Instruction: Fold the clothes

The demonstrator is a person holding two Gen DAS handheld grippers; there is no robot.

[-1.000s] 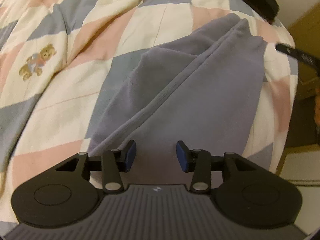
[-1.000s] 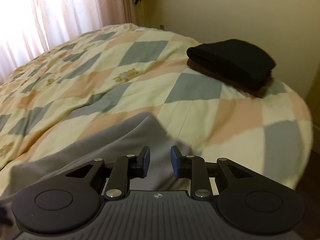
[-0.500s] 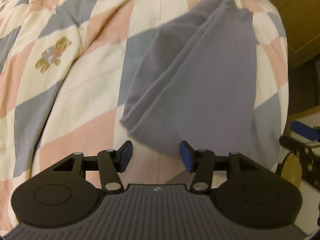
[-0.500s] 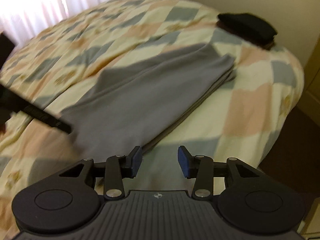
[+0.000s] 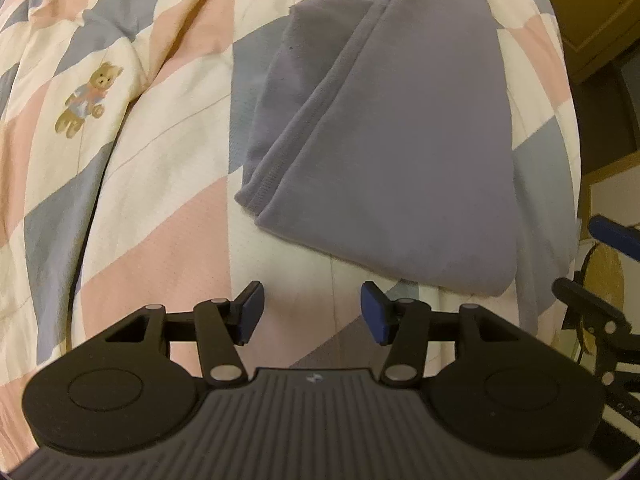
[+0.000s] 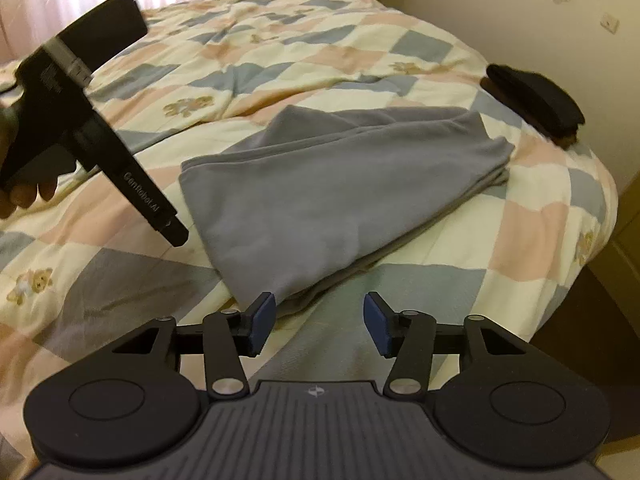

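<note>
A grey garment (image 5: 392, 140) lies folded in a long strip on the checked quilt; it also shows in the right wrist view (image 6: 332, 188). My left gripper (image 5: 312, 316) is open and empty, held just short of the garment's near end. My right gripper (image 6: 320, 322) is open and empty, just short of the garment's near corner. The left gripper's body shows from the side in the right wrist view (image 6: 92, 128), above the quilt to the left of the garment.
A stack of dark folded clothes (image 6: 532, 96) sits at the bed's far right corner. The checked quilt (image 5: 140, 160) with teddy-bear prints is rumpled on the left. The bed edge drops off at the right (image 6: 580, 264). A wooden cabinet (image 5: 592, 12) stands beyond the bed.
Both grippers let go of the grey garment and pulled back from it. Their jaws opened wider. The garment now lies flat and folded on the quilt.
</note>
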